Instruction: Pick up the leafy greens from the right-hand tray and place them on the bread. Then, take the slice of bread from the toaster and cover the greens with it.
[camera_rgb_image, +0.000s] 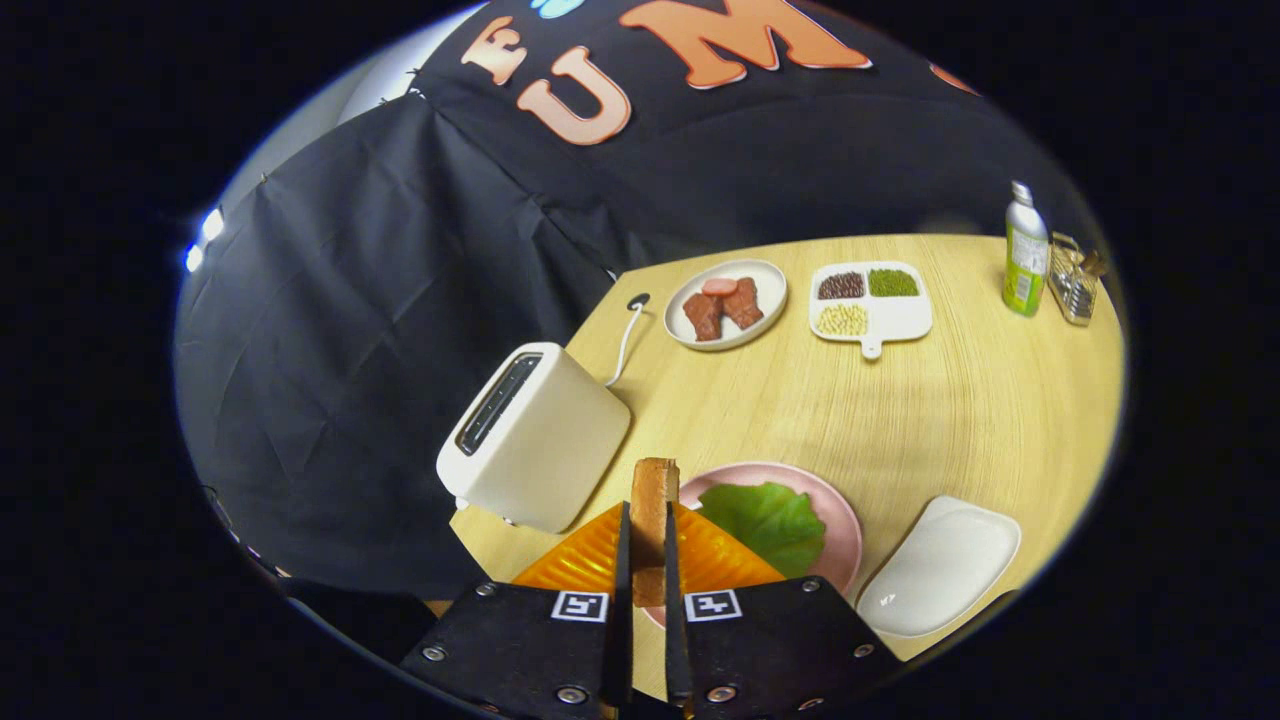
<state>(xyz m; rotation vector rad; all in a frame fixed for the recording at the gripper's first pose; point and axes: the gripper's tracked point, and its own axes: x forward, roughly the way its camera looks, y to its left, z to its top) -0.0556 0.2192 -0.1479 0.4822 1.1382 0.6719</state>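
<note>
Hand-held gripper (648, 560) clamps bread slice (653, 520) edge-on at lower centre; should tip it flat, centre over leafy greens (768, 522) on pink plate (840, 520), then release.

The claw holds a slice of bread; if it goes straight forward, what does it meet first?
Probably the pink plate with the lettuce leaf, just ahead of the claw shut on the bread slice. The toaster stands aside. Depth is unclear.
</note>
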